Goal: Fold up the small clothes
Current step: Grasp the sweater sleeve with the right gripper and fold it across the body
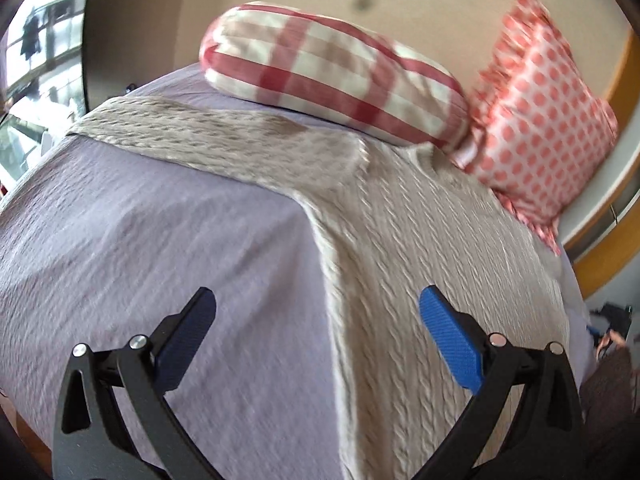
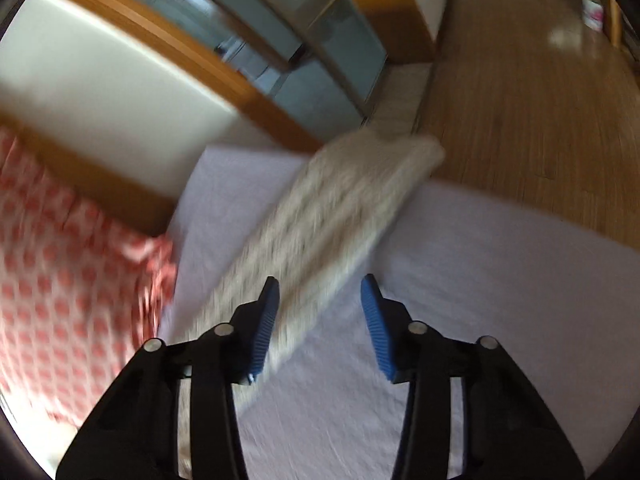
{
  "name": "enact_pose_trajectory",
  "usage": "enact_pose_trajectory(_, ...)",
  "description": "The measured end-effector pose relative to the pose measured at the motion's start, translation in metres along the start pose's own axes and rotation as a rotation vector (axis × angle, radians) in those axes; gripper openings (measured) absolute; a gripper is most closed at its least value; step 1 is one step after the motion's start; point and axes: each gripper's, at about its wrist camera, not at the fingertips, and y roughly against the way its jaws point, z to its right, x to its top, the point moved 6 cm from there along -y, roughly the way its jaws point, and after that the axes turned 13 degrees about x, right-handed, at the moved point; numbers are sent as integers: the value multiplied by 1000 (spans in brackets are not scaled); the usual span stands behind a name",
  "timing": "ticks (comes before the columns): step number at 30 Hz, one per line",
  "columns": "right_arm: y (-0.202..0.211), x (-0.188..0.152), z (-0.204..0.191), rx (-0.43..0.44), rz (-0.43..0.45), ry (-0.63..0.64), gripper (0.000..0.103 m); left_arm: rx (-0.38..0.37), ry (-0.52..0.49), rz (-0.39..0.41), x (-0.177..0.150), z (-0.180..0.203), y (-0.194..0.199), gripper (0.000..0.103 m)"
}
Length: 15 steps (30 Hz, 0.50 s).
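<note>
A beige cable-knit sweater [image 1: 400, 248] lies spread flat on the lilac bedsheet [image 1: 140, 240]. One sleeve [image 1: 208, 136] stretches out to the left. My left gripper [image 1: 318, 308] is open and empty above the sweater's left edge, near its lower body. In the right wrist view the other sleeve [image 2: 332, 208] stretches away toward the bed's far edge, blurred. My right gripper [image 2: 320, 300] is open and empty, with the sleeve passing between its fingers from above.
A red-and-white checked pillow [image 1: 332, 68] and a pink polka-dot ruffled pillow [image 1: 540, 120] lie at the head of the bed; the dotted pillow also shows in the right wrist view [image 2: 68, 288]. A wooden headboard [image 2: 160, 44] and wooden floor [image 2: 540, 120] lie beyond the bed.
</note>
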Motion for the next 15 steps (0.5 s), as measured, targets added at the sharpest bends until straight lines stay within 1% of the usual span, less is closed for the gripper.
enact_pose_trajectory(1,-2,6,2,0,14,-11,45,2,21,0,5,-5,-3,101)
enact_pose_trajectory(2,-6,9,2,-1,34,-25,41,5,50,-2,12,-13,-7,101)
enact_pose_trajectory(3,-8,12,3,-3,47,-28,28,7,76,-5,17,-20,-11,101)
enact_pose_trajectory(4,-12,13,3,-12,54,-26,17,8,90,-6,19,-25,-12,101)
enact_pose_trajectory(5,-15,15,6,-25,54,-23,9,17,113,-13,23,-33,-16,101)
enact_pose_trajectory(6,-15,16,6,-21,61,-22,9,29,126,-20,25,-39,-20,101)
enact_pose_trajectory(8,-4,15,-12,-2,108,42,8,54,142,-22,28,-51,-22,101)
enact_pose_trajectory(10,9,6,-53,37,150,177,8,71,157,-13,32,-62,-23,101)
enact_pose_trajectory(12,24,-21,-122,112,164,353,8,87,183,7,37,-74,-22,101)
enact_pose_trajectory(13,28,-43,-157,172,146,426,8,89,193,14,38,-79,-21,101)
enact_pose_trajectory(15,33,-85,-211,279,98,528,8,90,216,25,42,-87,-21,101)
